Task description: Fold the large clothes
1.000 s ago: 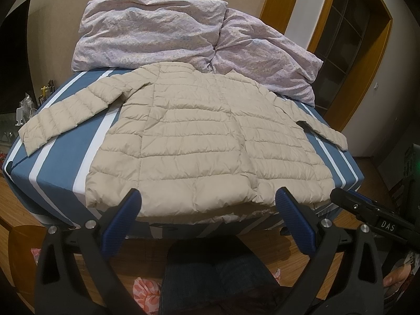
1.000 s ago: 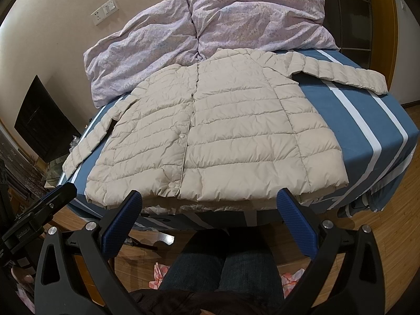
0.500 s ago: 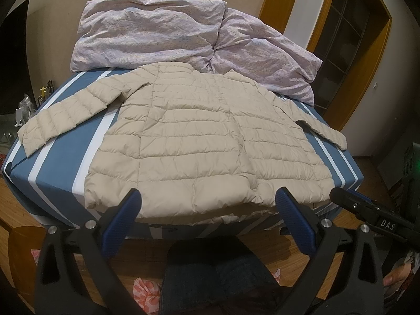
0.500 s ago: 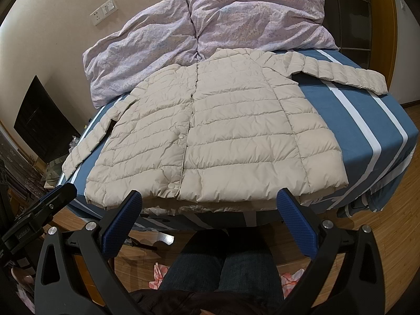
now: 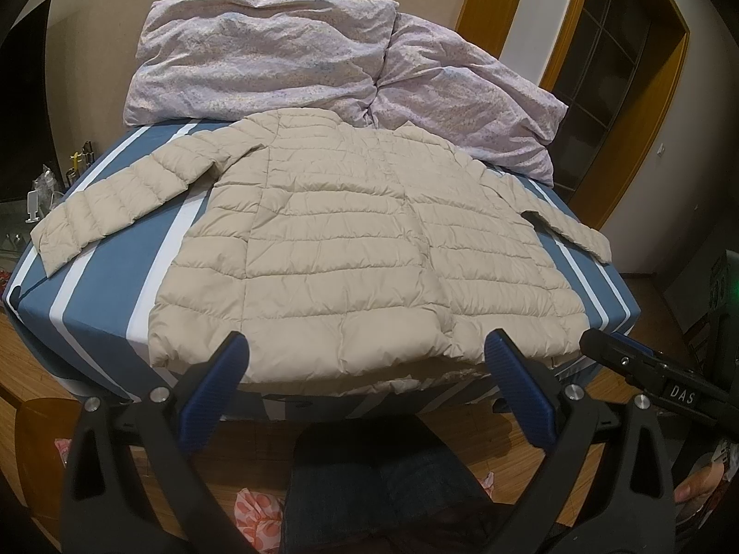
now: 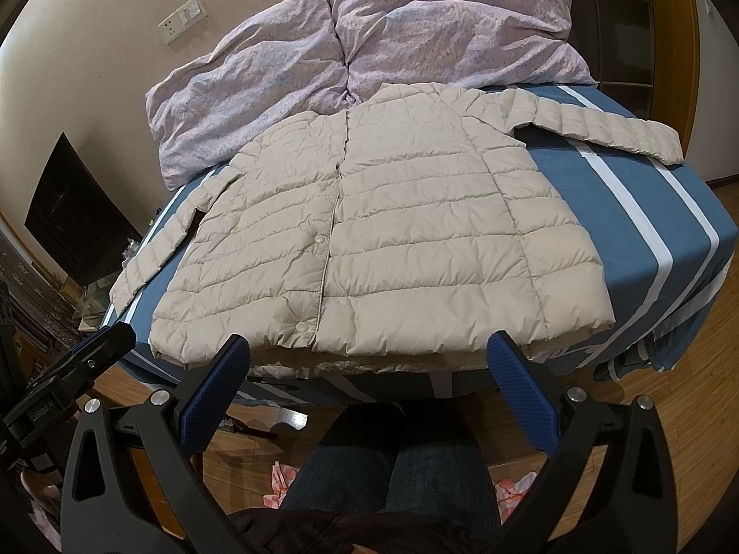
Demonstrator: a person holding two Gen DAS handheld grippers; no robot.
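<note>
A beige quilted puffer jacket [image 5: 351, 249] lies flat, front side up, on a blue bed with white stripes [image 5: 106, 272], sleeves spread to both sides. It also shows in the right wrist view [image 6: 383, 240], its snap buttons down the middle. My left gripper [image 5: 367, 360] is open and empty, held just short of the jacket's hem at the bed's near edge. My right gripper [image 6: 367, 360] is open and empty, also just in front of the hem. The right gripper shows at the right of the left wrist view [image 5: 646, 369].
A crumpled lilac duvet [image 5: 332, 60] is piled at the far end of the bed. The person's knees in jeans [image 6: 388, 461] are below the grippers. A wooden door frame [image 5: 646, 106] stands to the right. A dark cabinet [image 6: 69, 212] and clutter stand left of the bed.
Both views have shifted very slightly; the jacket lies as before and both grippers stay open.
</note>
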